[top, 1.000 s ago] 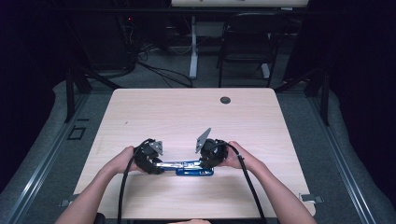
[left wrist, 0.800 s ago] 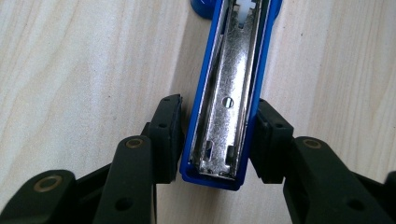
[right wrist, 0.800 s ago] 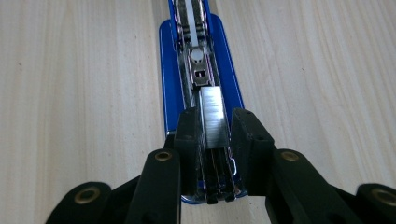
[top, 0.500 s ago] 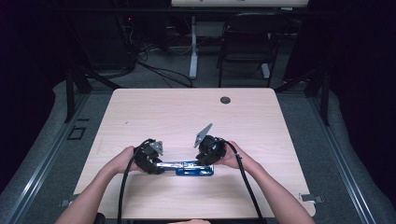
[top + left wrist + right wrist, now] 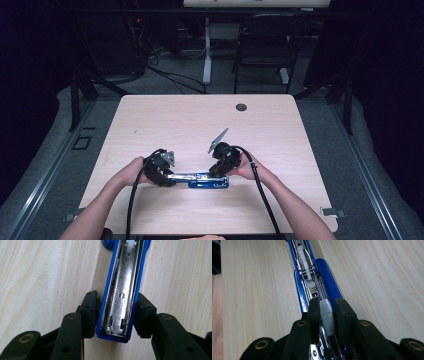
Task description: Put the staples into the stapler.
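Note:
A blue stapler (image 5: 200,178) lies opened out flat near the table's front edge, its metal channel facing up. My left gripper (image 5: 167,176) is shut on the left end of the stapler (image 5: 122,295), with a pad on each blue side wall; in its own view the left gripper (image 5: 117,300) straddles that end. My right gripper (image 5: 216,172) points down at the stapler's right half. In its own view the right gripper (image 5: 328,303) is shut on a strip of staples (image 5: 327,315) held just above the open magazine of the stapler (image 5: 325,275). Its jaws have just been closing on the strip.
The light wooden table (image 5: 200,125) has a small dark round grommet (image 5: 241,107) near its far edge. A dark chair (image 5: 265,45) and floor cables stand beyond the table. The person's forearms come in from the bottom edge.
The right gripper has shifted slightly left and lower over the stapler. The left gripper and the stapler have stayed where they were.

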Available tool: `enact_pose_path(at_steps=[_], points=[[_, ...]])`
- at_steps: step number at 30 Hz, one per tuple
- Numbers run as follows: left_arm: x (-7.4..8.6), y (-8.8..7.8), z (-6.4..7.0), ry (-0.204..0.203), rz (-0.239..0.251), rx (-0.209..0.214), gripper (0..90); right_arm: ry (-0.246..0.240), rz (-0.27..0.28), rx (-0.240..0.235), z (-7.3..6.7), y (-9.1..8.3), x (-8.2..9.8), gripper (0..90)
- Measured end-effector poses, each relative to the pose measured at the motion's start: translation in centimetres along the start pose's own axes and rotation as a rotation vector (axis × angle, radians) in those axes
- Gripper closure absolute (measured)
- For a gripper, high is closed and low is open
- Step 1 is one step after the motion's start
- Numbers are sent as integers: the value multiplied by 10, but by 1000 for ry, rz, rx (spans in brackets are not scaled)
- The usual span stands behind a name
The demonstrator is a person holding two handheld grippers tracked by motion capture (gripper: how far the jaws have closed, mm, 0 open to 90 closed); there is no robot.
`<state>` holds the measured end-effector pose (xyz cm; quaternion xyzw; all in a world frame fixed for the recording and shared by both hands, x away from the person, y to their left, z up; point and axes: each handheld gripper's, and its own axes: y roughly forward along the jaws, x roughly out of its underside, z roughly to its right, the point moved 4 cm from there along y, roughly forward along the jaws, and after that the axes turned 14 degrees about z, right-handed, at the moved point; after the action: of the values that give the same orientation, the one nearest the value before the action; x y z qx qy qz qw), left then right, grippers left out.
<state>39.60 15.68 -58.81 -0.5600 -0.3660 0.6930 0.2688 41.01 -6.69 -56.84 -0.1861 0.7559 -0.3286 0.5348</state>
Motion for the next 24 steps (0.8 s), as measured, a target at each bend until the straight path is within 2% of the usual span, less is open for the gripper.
enact_pose_path(at_steps=[3,5,6,7,8,10,11,13,17,19,24], points=[[0,0,0,-2,-2,3,592,-14,-21,19,-3,-1,-1,773],[0,0,0,-1,0,0,591,-10,-4,14,-2,-2,-2,788],[0,0,0,-1,-2,2,591,-6,15,9,-2,-3,-2,900],[0,0,0,-2,-2,2,593,-11,23,35,-1,-5,-4,900],[0,0,0,-1,-2,2,592,-13,22,40,-1,-6,-4,894],[0,0,0,0,-3,2,592,-18,9,29,-1,-4,-2,813],[0,0,0,-1,-3,2,592,-15,15,22,-1,-3,-2,806],[0,0,0,-2,-3,3,593,-21,18,36,-2,-2,-3,793],[0,0,0,-1,-3,3,594,-19,13,7,-5,1,-4,774],[0,0,0,0,-4,3,594,-24,8,19,-6,4,-4,769],[-1,1,0,2,-5,0,597,18,11,15,-3,5,-3,758]])
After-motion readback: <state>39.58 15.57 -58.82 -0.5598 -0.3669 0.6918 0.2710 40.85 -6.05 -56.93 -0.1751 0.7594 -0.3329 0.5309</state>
